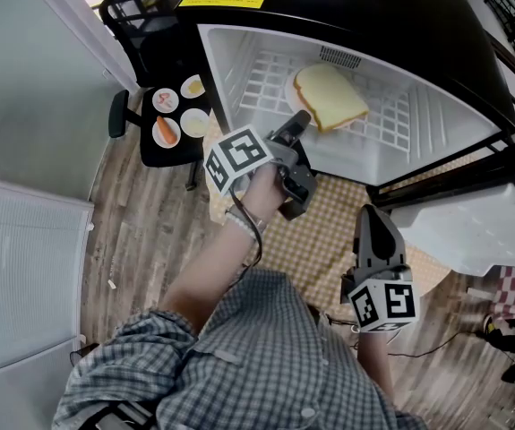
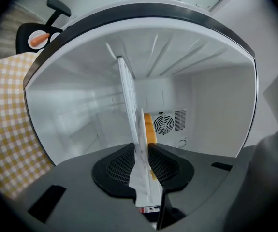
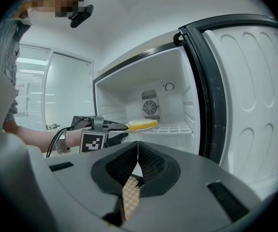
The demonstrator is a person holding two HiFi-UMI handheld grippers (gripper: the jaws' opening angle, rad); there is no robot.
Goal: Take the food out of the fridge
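One big black fridge (image 1: 400,25) stands open near one black chair (image 1: 178,155). Inside, one white wire shelf (image 1: 391,115) carries one round white plate (image 1: 291,88) with one yellow slice of bread (image 1: 329,92). There are two grippers. The left gripper (image 1: 300,122) has its jaws pinching the plate's rim. The right gripper (image 3: 138,146) has its jaws squeezed together, empty. Four small white dishes (image 1: 166,131) sit on the chair.

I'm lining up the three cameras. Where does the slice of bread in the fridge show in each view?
Head view: the bread slice is upper centre, on a plate on the wire shelf.
Left gripper view: an edge-on yellow strip just right of centre, above the jaws.
Right gripper view: middle of the picture, on the shelf.
Shared landmark: the slotted vent behind it, in all three views.
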